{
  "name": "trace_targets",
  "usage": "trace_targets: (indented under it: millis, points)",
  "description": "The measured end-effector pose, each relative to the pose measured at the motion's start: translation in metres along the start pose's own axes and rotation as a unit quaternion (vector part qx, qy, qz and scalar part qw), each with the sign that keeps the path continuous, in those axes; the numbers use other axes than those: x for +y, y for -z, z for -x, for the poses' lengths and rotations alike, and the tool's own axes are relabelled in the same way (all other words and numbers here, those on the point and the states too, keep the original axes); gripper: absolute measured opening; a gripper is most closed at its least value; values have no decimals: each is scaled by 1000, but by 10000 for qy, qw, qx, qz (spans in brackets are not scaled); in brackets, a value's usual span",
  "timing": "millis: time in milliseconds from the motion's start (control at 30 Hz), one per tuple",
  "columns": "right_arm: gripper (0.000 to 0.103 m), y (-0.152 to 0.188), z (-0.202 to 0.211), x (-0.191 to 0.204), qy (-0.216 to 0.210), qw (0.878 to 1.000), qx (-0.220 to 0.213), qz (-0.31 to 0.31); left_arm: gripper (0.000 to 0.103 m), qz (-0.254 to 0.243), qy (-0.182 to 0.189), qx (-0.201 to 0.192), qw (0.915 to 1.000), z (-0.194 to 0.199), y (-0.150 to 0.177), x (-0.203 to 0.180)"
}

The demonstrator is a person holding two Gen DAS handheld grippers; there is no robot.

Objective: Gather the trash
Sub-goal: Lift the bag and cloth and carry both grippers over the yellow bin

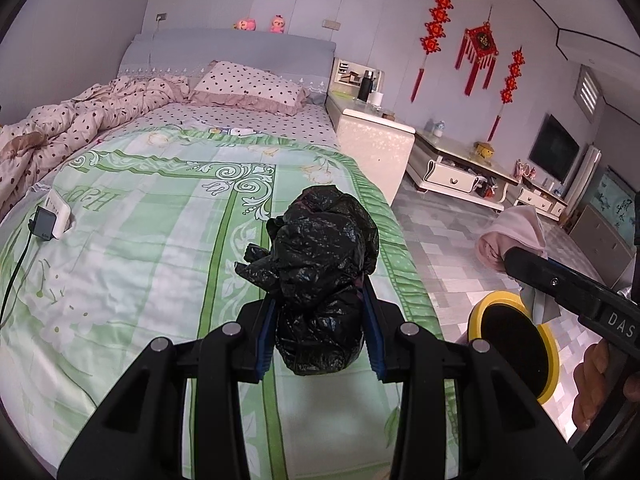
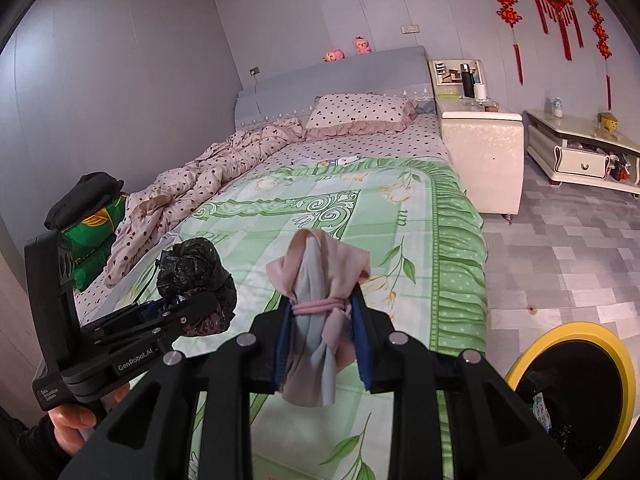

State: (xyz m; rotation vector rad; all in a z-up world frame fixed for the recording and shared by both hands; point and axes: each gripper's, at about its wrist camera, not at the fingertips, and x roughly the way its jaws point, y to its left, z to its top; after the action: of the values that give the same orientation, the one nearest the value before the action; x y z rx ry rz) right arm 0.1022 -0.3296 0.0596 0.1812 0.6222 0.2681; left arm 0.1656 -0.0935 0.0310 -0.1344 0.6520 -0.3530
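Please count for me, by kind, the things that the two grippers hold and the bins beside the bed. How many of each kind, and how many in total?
Crumpled black plastic bags: 1, the black bag in the left gripper.
Tied cloth bundles: 1, the pink and grey bundle in the right gripper.
Yellow-rimmed bins: 1, the yellow-rimmed bin on the floor beside the bed.
Total: 3
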Motion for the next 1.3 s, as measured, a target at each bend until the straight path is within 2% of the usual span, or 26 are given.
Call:
trace_targets:
  millis: [333, 533, 1000, 1300]
  points:
    - [26, -6, 52, -35, 262, 9987, -393, -180, 36, -274, 384, -76, 9989, 14, -11, -60]
    - [26, -6, 81, -65, 523, 9964, -567, -364, 36, -465, 659, -27, 9967, 8, -15, -101]
    - [26, 11, 134, -152, 1220, 9849, -817, -914, 36, -960, 1277, 167, 9870, -22, -13, -205]
    - [26, 32, 141, -197, 1458, 9786, -726, -1255, 36, -1131, 1553, 505, 9801, -61, 14, -264]
